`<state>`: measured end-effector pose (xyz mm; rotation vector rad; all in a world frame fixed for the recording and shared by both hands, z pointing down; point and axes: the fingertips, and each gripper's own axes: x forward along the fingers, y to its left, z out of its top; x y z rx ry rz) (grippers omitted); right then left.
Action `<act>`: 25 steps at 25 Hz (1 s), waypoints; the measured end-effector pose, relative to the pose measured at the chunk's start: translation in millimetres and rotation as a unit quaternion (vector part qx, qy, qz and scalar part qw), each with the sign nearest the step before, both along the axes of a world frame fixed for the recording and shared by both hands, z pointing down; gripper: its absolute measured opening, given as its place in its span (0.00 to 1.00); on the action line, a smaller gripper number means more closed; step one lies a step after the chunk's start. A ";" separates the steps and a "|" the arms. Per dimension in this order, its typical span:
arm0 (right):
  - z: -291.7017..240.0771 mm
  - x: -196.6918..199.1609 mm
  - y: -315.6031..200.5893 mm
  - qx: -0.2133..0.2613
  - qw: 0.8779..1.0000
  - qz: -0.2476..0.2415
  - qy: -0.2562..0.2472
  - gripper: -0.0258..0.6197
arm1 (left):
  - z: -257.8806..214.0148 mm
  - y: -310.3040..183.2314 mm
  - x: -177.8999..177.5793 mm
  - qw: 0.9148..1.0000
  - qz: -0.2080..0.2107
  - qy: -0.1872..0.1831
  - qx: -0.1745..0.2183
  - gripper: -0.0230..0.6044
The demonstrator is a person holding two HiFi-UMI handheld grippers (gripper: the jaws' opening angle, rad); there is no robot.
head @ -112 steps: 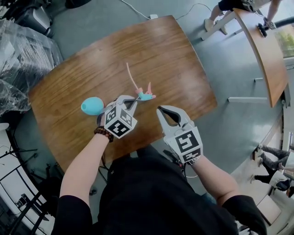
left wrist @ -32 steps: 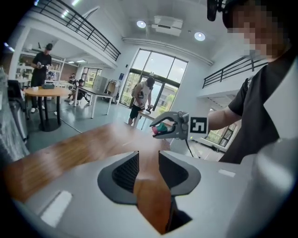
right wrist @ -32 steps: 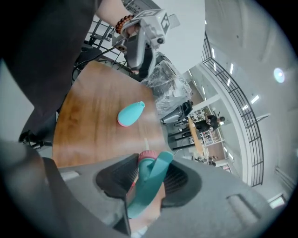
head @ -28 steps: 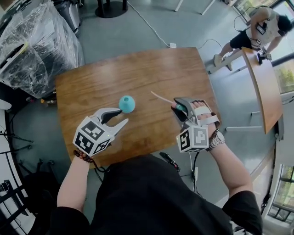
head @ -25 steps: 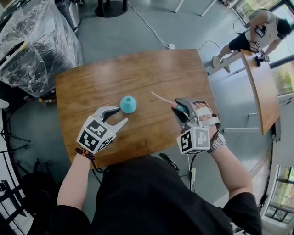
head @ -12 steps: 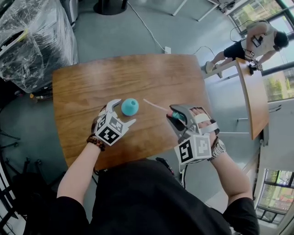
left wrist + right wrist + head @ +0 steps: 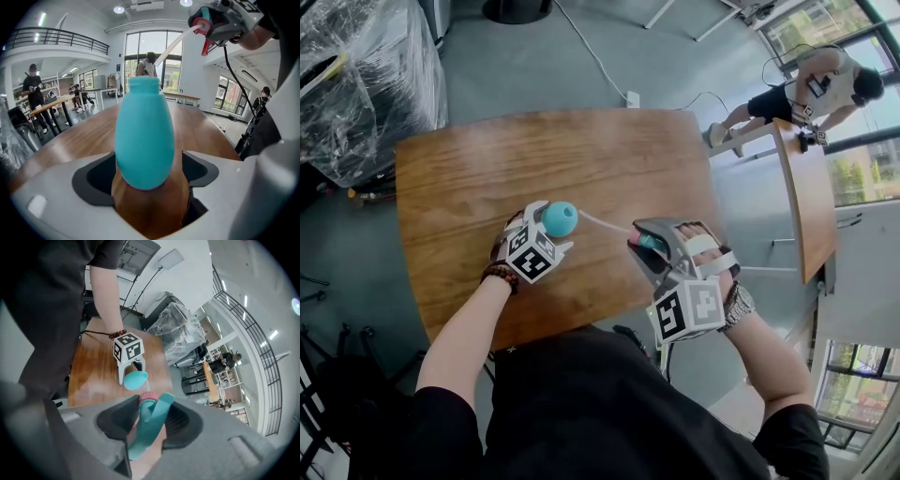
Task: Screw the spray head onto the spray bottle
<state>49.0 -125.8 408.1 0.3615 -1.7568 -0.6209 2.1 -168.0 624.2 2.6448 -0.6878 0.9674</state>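
Observation:
A teal egg-shaped bottle [image 7: 561,217] stands upright on the brown wooden table [image 7: 469,169], its neck open at the top. My left gripper [image 7: 547,229] is low at the table with the bottle [image 7: 144,133] between its jaws. Those jaws have just been opening and stand wide, with a gap on each side of the bottle. To the right and above the table, my right gripper [image 7: 651,240] is shut on the teal spray head [image 7: 149,420]. Its pink collar and thin dip tube [image 7: 600,223] point towards the bottle. In the left gripper view the spray head [image 7: 206,23] hangs high at the upper right.
Plastic-wrapped equipment [image 7: 356,75] stands beyond the table's far left corner. A second wooden table [image 7: 802,187] is at the right, and a person [image 7: 811,84] bends over it. A white cable [image 7: 591,56] runs across the grey floor behind my table.
My left gripper has dropped and moved forward, so the bottle now sits between its jaws, which stand wider apart. My right gripper has drifted left with the spray head.

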 end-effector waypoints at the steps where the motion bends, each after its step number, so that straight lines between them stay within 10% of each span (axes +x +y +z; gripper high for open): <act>1: 0.3 -0.4 0.0 -0.001 1.000 -0.001 0.002 0.25 | 2.5 -0.9 -0.5 1.000 0.000 -0.002 0.001 0.78; 25: 23.1 0.4 16.2 -0.039 0.998 -0.034 0.037 0.25 | -50.6 23.2 19.3 0.983 0.091 -0.123 0.096 0.66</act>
